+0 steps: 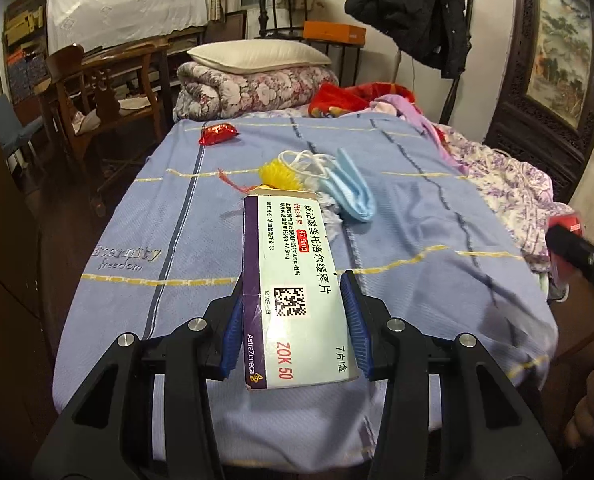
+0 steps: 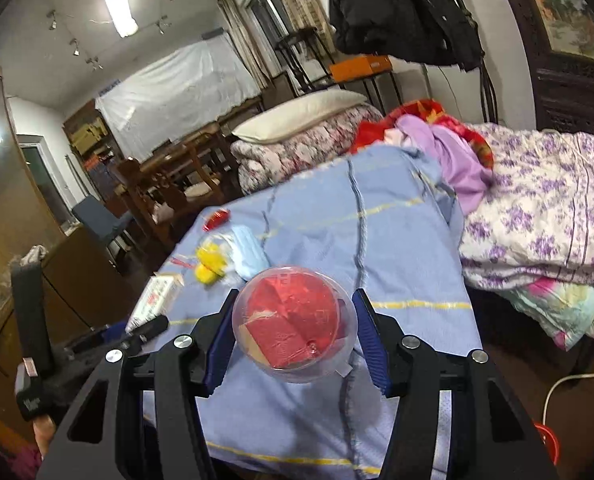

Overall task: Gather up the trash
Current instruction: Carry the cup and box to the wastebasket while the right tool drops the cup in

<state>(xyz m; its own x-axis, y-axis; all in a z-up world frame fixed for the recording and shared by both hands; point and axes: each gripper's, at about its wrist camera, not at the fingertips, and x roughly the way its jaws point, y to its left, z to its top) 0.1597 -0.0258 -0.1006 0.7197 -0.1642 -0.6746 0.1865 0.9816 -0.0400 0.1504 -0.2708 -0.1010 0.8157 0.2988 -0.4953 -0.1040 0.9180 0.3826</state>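
Note:
My left gripper [image 1: 295, 320] is shut on a white and purple medicine box [image 1: 293, 280], held above the blue bedspread [image 1: 417, 240]. My right gripper [image 2: 295, 332] is shut on a clear plastic ball [image 2: 295, 322] with red wrapping inside. On the bed lie a blue face mask [image 1: 351, 188], a yellow spiky ball [image 1: 279, 176] and a red foil wrapper [image 1: 217, 134]. The right wrist view shows the mask [image 2: 249, 250], the yellow ball [image 2: 211, 264], the wrapper [image 2: 217, 218] and the box [image 2: 157, 298] in the left gripper [image 2: 141, 334].
A folded floral quilt [image 1: 253, 92] with a pillow [image 1: 257, 56] lies at the bed's far end. Purple floral bedding [image 2: 537, 216] is piled on the right. Wooden chairs [image 1: 101, 92] stand left of the bed. A black coat [image 1: 413, 12] hangs behind.

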